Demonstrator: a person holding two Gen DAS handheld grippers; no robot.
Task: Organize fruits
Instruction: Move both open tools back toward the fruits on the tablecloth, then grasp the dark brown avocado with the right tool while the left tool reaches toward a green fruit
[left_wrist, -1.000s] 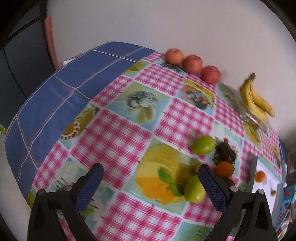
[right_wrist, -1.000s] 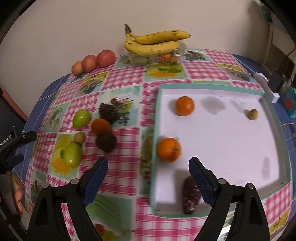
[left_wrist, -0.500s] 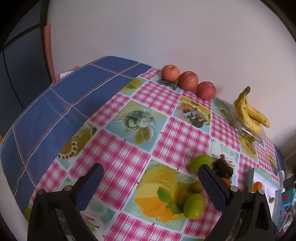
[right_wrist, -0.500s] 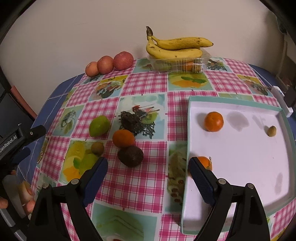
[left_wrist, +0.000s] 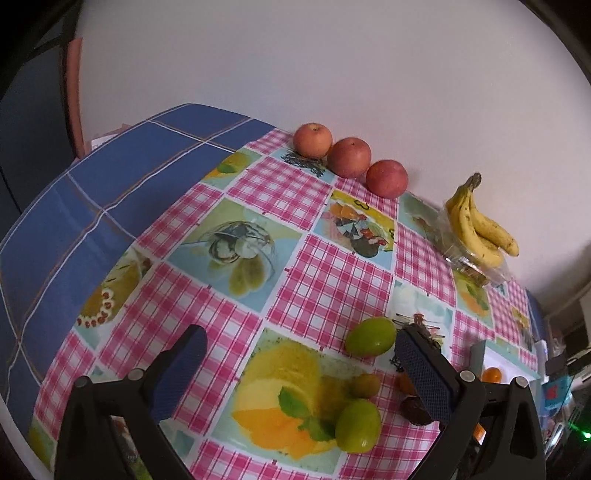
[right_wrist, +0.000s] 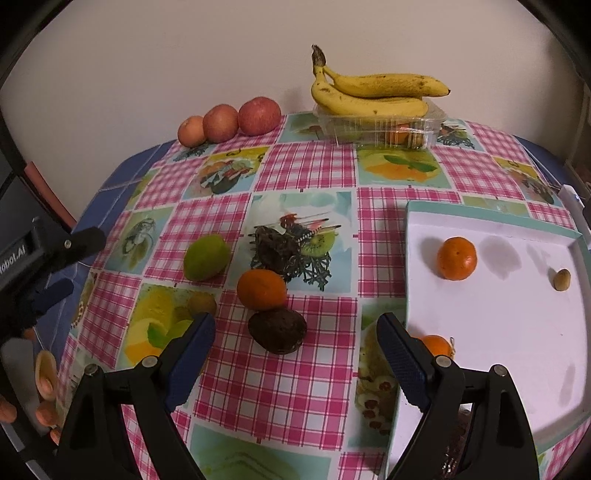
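a: are the fingers holding anything?
b: no, the right gripper (right_wrist: 295, 339) gapes over the dark fruit (right_wrist: 277, 331) on the table (right_wrist: 306, 166); the left gripper (left_wrist: 299, 354) is spread, empty.
a: farther off?
b: an orange (right_wrist: 261, 288), green fruit (right_wrist: 204, 257), then the white tray (right_wrist: 498, 321) holding another orange (right_wrist: 457, 258).

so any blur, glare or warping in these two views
Left wrist view: sharp at the centre, strong fisheye bending of the tablecloth, dark vignette corners, right edge smeared past the bananas. Right wrist view: crisp, dim warm light, soft shadows beside the orange in the white tray, no glare.
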